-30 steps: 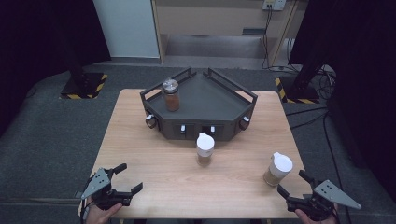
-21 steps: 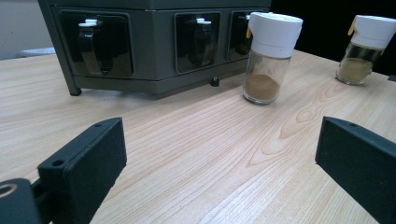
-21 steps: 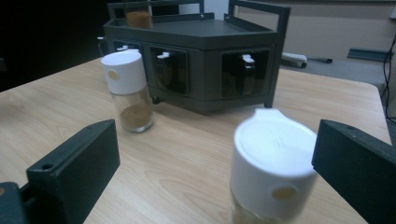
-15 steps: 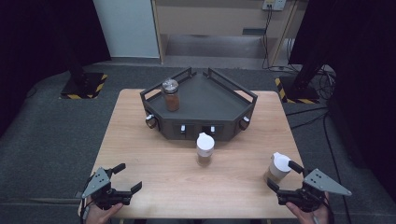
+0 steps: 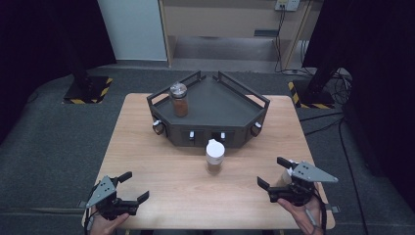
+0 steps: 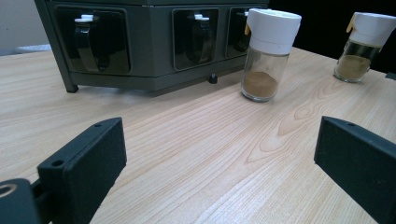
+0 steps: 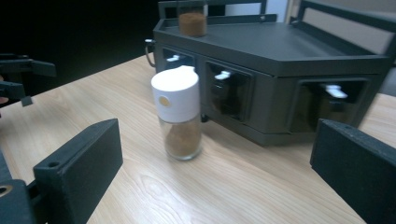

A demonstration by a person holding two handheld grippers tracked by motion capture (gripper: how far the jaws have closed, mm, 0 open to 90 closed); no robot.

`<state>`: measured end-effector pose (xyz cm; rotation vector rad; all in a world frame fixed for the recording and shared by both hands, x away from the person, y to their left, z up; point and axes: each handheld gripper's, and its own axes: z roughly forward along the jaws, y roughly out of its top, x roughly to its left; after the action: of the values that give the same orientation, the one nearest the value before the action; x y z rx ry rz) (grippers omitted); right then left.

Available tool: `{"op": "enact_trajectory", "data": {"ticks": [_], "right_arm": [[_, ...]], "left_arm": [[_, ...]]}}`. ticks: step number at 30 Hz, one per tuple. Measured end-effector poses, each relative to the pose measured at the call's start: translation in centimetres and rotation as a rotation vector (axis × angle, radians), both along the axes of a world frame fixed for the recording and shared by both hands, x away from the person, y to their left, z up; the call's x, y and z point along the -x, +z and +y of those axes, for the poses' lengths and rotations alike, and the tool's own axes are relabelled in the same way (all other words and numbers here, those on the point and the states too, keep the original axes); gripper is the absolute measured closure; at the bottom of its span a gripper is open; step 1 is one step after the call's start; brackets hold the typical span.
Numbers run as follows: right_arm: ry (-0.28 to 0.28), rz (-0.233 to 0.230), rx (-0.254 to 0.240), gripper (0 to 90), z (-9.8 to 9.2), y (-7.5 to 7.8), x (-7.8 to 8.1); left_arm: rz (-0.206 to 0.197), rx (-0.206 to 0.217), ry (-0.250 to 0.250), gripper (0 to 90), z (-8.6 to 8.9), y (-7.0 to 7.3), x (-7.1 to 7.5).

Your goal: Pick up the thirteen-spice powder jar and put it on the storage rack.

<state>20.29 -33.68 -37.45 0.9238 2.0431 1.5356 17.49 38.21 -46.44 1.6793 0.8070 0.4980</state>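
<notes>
Landmark: dark grey corner rack at the table's far middle.

Right gripper, jaws wide apart, empty, at the near right edge, well short of the rack. It points at the white-capped spice jar standing upright just before the rack's front face. A second white-capped jar stands right of that one, partly hidden behind the right gripper in the high view.

Left gripper, jaws apart, empty, near left, well off the rack.

Step, by my reading: reach for the front jar. Best taken low on the glass, jaws square, cap clear.

Contents: front jar about a third brown powder; second jar paler powder; steel-lidded jar on the rack's left deck, reddish-brown spice.
</notes>
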Motion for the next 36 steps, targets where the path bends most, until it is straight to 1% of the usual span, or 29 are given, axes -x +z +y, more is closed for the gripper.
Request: {"op": "enact_trajectory", "data": {"ticks": [1,2,3,4,5,6,8,9,10,15,18,19,20,22,25,26,29,30,31,32,34,36], "right_arm": [[0.009,0.009,-0.005,2.5,0.3,-0.1,-0.4],[0.009,0.009,-0.005,2.5,0.3,-0.1,-0.4],[0.022,0.018,0.003,2.6,1.1,-0.2,-1.1],[0.029,0.022,0.003,2.6,1.4,-0.3,-1.5],[0.029,0.022,0.003,2.6,1.4,-0.3,-1.5],[0.041,0.026,0.010,2.8,2.1,-0.3,-2.1],[0.052,0.030,0.010,2.9,2.7,-0.4,-2.7],[0.052,0.030,0.010,2.9,2.7,-0.4,-2.7],[0.062,0.034,0.015,3.0,3.4,-0.4,-3.3],[0.080,0.050,0.027,3.4,5.0,-0.7,-4.8],[0.086,0.052,0.032,3.5,5.9,-0.8,-5.5],[0.086,0.052,0.032,3.5,5.9,-0.8,-5.5],[0.092,0.053,0.029,3.9,6.4,-0.8,-5.9],[0.097,0.048,0.036,4.2,7.0,-0.8,-6.2],[0.102,0.053,0.041,4.7,7.8,-0.9,-6.8],[0.102,0.053,0.041,4.7,7.8,-0.9,-6.8],[0.106,0.062,0.038,5.4,9.0,-1.3,-7.7],[0.106,0.062,0.038,5.4,9.0,-1.3,-7.7],[0.105,0.066,0.046,5.6,9.6,-1.5,-8.1],[0.105,0.066,0.046,5.6,9.6,-1.5,-8.1],[0.111,0.075,0.054,5.9,10.4,-1.8,-8.9],[0.112,0.076,0.061,6.1,10.7,-1.8,-9.1]], "left_arm": [[-0.001,0.000,0.000,1.0,0.0,0.0,0.0],[-0.001,0.000,0.000,1.0,0.0,0.0,0.0],[0.000,0.002,0.001,1.0,0.0,0.0,0.0],[0.000,0.002,0.002,0.9,0.0,0.0,0.0],[0.000,0.002,0.002,0.9,0.0,0.0,0.0],[-0.001,0.003,0.001,0.9,0.1,0.0,0.0],[-0.001,0.002,0.002,0.9,0.0,0.0,0.0],[-0.001,0.002,0.002,0.9,0.0,0.0,0.0],[0.000,0.002,0.001,0.9,0.0,0.0,0.0],[-0.001,-0.003,-0.002,0.9,0.0,0.0,0.0],[0.000,-0.003,-0.002,0.9,0.0,0.0,0.0],[0.000,-0.004,-0.002,0.9,0.0,0.0,0.0],[0.000,-0.004,-0.002,0.8,0.0,0.0,0.0],[0.000,-0.006,-0.002,0.9,-0.1,0.0,0.0],[0.000,-0.009,-0.002,0.9,-0.1,0.1,0.0],[0.000,-0.009,-0.002,0.8,-0.1,0.1,0.0],[0.000,-0.009,-0.001,0.8,-0.1,0.1,0.0],[0.000,-0.009,-0.001,0.8,-0.1,0.1,0.0],[0.000,-0.008,-0.001,0.8,-0.1,0.1,0.0],[0.000,-0.007,-0.001,0.8,-0.1,0.1,0.0],[-0.002,-0.006,-0.002,0.8,0.0,0.1,0.0],[-0.002,-0.004,-0.002,0.8,0.0,0.0,0.0]]}}
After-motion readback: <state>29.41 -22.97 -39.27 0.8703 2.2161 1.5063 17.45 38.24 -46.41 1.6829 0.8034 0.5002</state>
